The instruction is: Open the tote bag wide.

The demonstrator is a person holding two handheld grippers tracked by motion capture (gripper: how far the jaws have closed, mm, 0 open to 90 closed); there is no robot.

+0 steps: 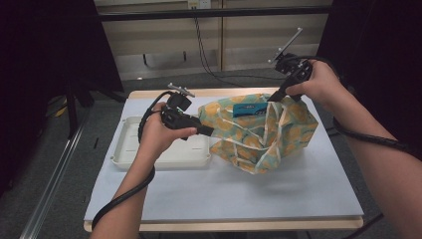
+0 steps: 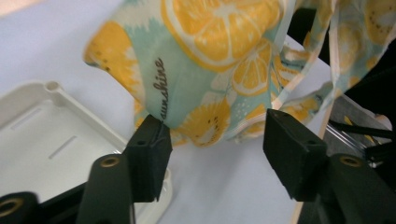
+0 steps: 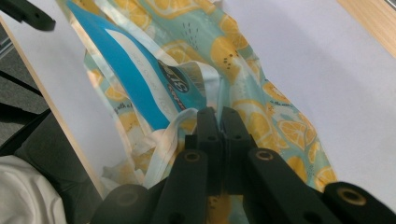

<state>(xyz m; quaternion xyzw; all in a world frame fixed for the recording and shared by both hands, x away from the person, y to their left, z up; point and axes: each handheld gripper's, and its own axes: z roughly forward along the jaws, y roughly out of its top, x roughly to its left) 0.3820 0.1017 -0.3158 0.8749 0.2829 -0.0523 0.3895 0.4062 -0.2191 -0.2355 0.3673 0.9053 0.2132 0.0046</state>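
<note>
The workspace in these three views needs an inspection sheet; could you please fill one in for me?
Surface: white table top with a wooden edge, bare in front.
Job's things: lemon-print fabric bag standing open, a blue packet lying in its mouth.
Clutter: empty white tray left of the bag.
Grippers: left gripper open, fingers on either side of the bag's near corner, one touching the cloth; right gripper shut on the bag's rim.
Cables: a black cable trails along the left forearm, another along the right.
Surroundings: grey floor, dark curtains at both sides, a wall cable behind the table.
</note>
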